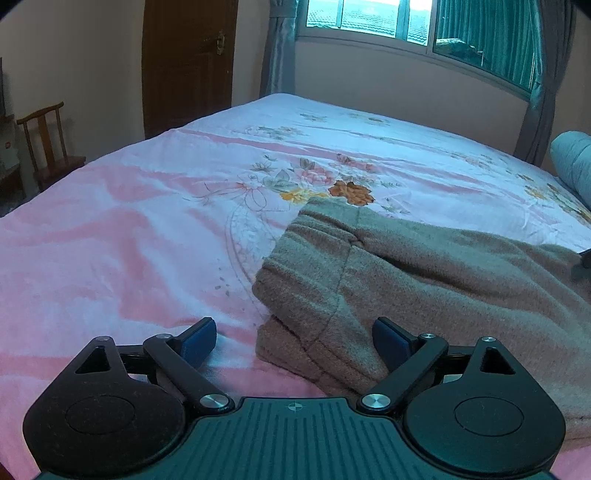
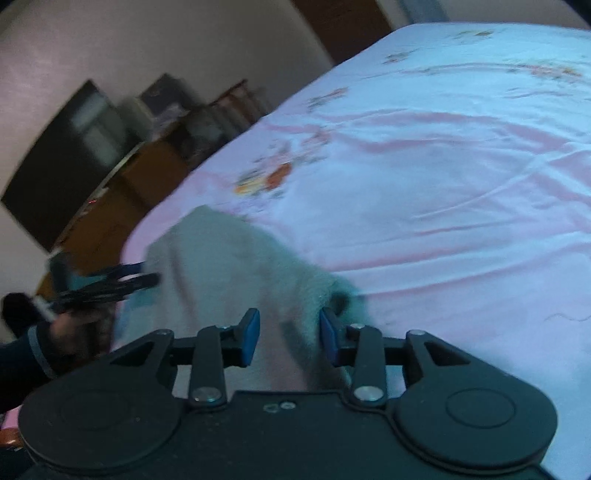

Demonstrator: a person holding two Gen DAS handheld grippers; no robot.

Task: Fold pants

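Note:
Brown-grey fleece pants [image 1: 424, 288] lie in a folded stack on the pink floral bed [image 1: 129, 240], waistband end toward the left. My left gripper [image 1: 293, 341] is open and empty, its jaws wide apart at the near left corner of the stack. In the blurred right wrist view the pants [image 2: 229, 273] look pale. My right gripper [image 2: 290, 338] is open over their near end, the fabric lying between the blue pads [image 2: 251, 336] without being pinched. The left gripper [image 2: 107, 284] shows at the far side of the pants, held by a hand.
The bed sheet [image 2: 443, 184] stretches far behind the pants. A grey pillow [image 1: 572, 162] lies at the bed's right edge. A wooden chair [image 1: 48, 144] and a door [image 1: 188, 62] stand at the left, a window [image 1: 424, 26] behind. A dark screen [image 2: 62, 155] hangs over a wooden cabinet.

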